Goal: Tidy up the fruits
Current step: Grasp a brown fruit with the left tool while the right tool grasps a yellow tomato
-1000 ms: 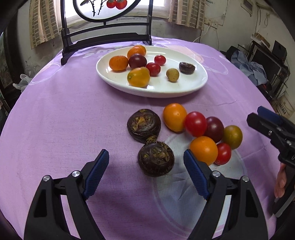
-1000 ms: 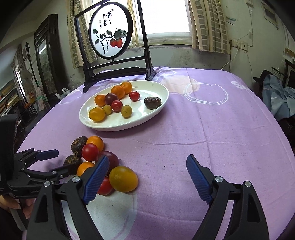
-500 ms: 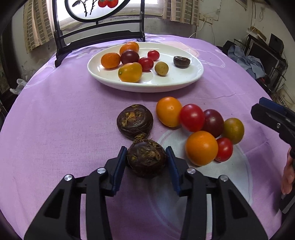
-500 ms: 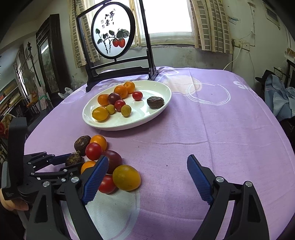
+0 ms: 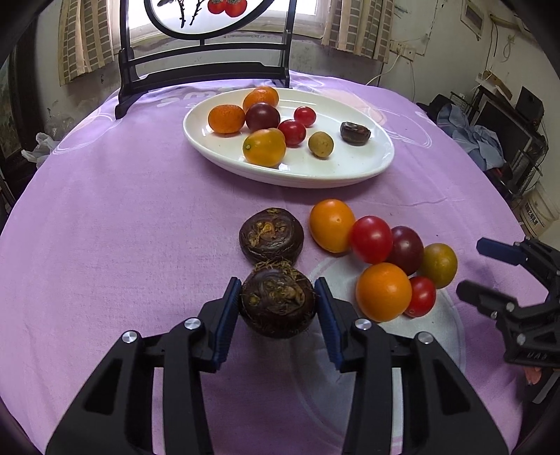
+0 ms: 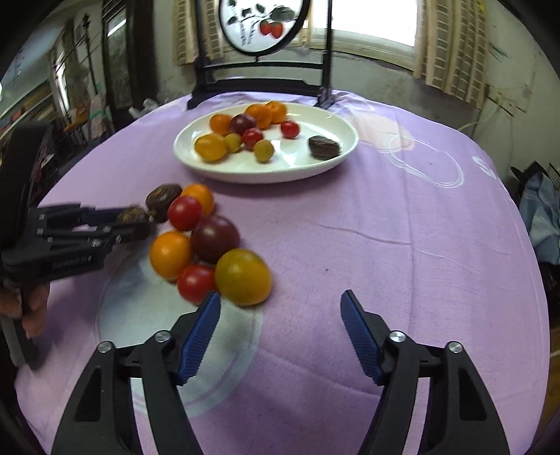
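My left gripper (image 5: 278, 308) is shut on a dark brown water chestnut (image 5: 278, 306), held just above the purple cloth. A second water chestnut (image 5: 271, 236) lies right behind it. Beside them lies a cluster of loose tomatoes: orange (image 5: 383, 292), red (image 5: 371, 239), dark purple (image 5: 407, 250) and olive-yellow (image 5: 438, 265). A white oval plate (image 5: 350, 168) farther back holds several small fruits and another dark chestnut (image 5: 355, 133). My right gripper (image 6: 280, 315) is open and empty, close to the olive-yellow tomato (image 6: 243, 277). It also shows in the left wrist view (image 5: 490, 276).
A black wooden stand with a round painted screen (image 6: 260, 26) rises at the table's far edge behind the plate (image 6: 336, 154). The round table drops off on all sides. Clutter and clothes (image 5: 469, 136) lie off to the right.
My left gripper closed on the near water chestnut and lifted it slightly. My right gripper moved in toward the tomato cluster and narrowed its jaws a little.
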The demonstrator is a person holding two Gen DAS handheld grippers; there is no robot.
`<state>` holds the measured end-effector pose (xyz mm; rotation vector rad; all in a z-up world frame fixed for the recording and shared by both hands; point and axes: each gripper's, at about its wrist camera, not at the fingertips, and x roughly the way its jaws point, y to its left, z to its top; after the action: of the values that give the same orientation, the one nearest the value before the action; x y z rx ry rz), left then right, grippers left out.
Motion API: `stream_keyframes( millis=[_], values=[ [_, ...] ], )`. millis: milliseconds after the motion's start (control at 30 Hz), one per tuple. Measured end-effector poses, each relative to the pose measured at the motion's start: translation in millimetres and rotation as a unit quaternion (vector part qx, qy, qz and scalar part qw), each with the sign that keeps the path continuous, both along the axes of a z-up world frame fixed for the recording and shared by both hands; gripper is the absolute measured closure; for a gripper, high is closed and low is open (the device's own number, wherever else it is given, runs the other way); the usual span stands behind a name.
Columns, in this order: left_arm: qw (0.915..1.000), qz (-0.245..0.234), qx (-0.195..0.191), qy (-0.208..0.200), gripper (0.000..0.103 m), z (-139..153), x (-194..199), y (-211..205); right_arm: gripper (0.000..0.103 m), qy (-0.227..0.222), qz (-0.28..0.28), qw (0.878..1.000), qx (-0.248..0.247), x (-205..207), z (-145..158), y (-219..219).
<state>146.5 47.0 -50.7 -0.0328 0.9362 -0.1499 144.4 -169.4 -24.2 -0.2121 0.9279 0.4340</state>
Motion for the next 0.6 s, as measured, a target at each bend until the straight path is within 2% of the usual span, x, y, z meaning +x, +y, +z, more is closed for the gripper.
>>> stream_keyframes(
  millis=[133, 200, 400, 433, 500, 600],
  values=[
    [1.0, 0.002, -0.004, 0.003, 0.061, -1, 0, 1, 0.048, 0.015, 0.023, 0.999, -0.024, -2, -13, 13],
    [1.0, 0.003, -0.005, 0.003, 0.061, -1, 0, 2, 0.049, 0.016, 0.018, 0.999, -0.029, 2, -19, 16],
    [1.0, -0.001, -0.005, 0.004, 0.061, -1, -1, 0, 0.049, -0.019, 0.018, 0.999, -0.022, 11, -22, 29],
    [1.0, -0.002, -0.004, 0.004, 0.061, -1, -1, 0, 0.051, -0.021, 0.02, 0.999, -0.02, 12, -21, 31],
    [1.0, -0.003, -0.004, 0.005, 0.061, -1, -1, -1, 0.063, -0.015, 0.028, 0.999, -0.003, 14, -20, 32],
    [1.0, -0.004, -0.003, 0.006, 0.061, -2, -1, -1, 0.065, -0.015, 0.027, 1.0, -0.007, 13, -18, 35]
  ],
)
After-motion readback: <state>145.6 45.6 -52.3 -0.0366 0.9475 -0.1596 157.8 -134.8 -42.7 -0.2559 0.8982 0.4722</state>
